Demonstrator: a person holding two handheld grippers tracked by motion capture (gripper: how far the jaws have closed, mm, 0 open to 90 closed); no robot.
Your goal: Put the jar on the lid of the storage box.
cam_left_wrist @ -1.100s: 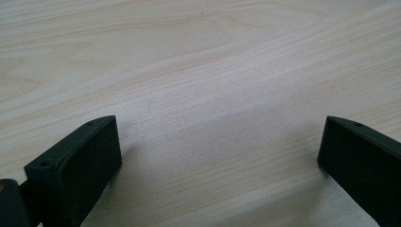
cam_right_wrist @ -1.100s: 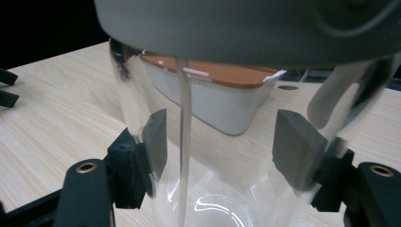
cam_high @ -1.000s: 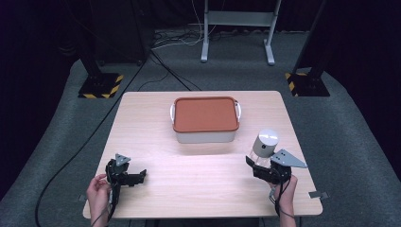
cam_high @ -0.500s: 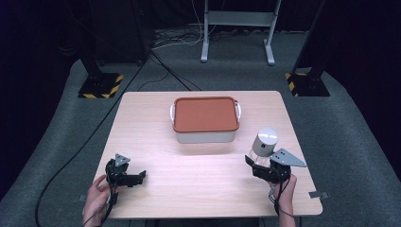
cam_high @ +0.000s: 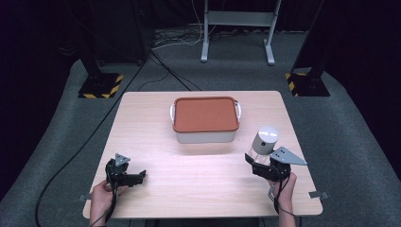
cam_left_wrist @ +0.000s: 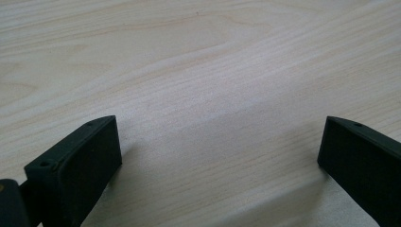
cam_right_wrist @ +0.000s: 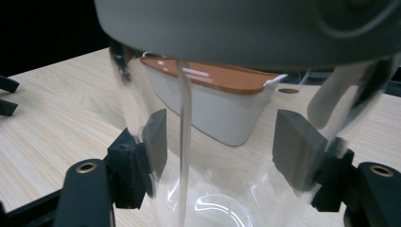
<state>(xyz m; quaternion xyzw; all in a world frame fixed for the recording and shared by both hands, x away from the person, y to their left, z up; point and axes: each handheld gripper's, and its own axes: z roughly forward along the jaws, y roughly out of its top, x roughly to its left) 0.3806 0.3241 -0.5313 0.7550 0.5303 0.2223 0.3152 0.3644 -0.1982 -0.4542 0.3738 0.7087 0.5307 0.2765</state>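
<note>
While the right gripper (cam_right_wrist: 220,142) clamps it, the jar (cam_high: 263,141) stands upright: clear body, grey lid. Left gripper (cam_high: 126,174) is open over bare table (cam_left_wrist: 198,71), near left.

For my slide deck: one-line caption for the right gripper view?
Right tongs clamp a clear jar with grey lid; orange-lidded box behind.

**Black handheld grippers, grey plates, trailing cables**

Left gripper (cam_high: 124,173): black body, small grey three-cornered plate on top, thick black cable trailing back over the left hand (cam_high: 100,196). Flat, blocky matt-black jaws, each with a small screw hole. Right gripper (cam_high: 265,168): black frame, larger grey three-cornered plate, brass-ringed holes, grey rectangular pads (cam_right_wrist: 297,149). Right hand (cam_high: 285,185) bare, no sleeves visible.
</note>
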